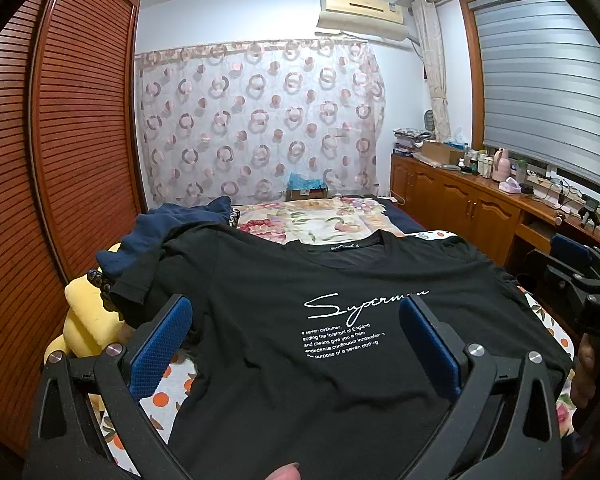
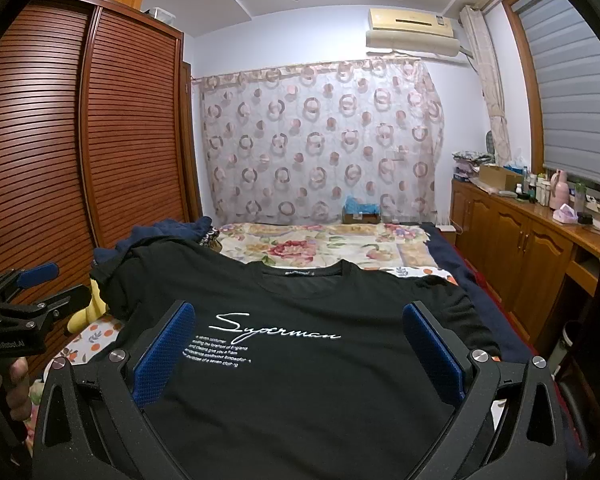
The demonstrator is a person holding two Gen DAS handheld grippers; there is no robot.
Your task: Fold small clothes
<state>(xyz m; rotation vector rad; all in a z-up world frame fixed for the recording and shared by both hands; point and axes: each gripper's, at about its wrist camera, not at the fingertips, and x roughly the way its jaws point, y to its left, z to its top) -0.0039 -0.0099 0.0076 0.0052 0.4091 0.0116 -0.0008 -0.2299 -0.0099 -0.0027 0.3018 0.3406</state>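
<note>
Both the left gripper [image 1: 296, 332] and right gripper [image 2: 298, 334] hover spread, seemingly untouching, over the black T-shirt [image 2: 300, 380].

Both tongs [image 1: 296, 320] [image 2: 298, 328] spread wide

Louvred wardrobe [image 1: 80, 120], circle-patterned curtain [image 1: 260, 120]

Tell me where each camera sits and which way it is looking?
Left wrist: on the left tool, open, looking across the black T-shirt toward the curtain; the right tool shows at the right edge.
Right wrist: on the right tool, open, facing the same way; the left tool and hand show left.
Both share the T-shirt, curtain and wardrobe.
</note>
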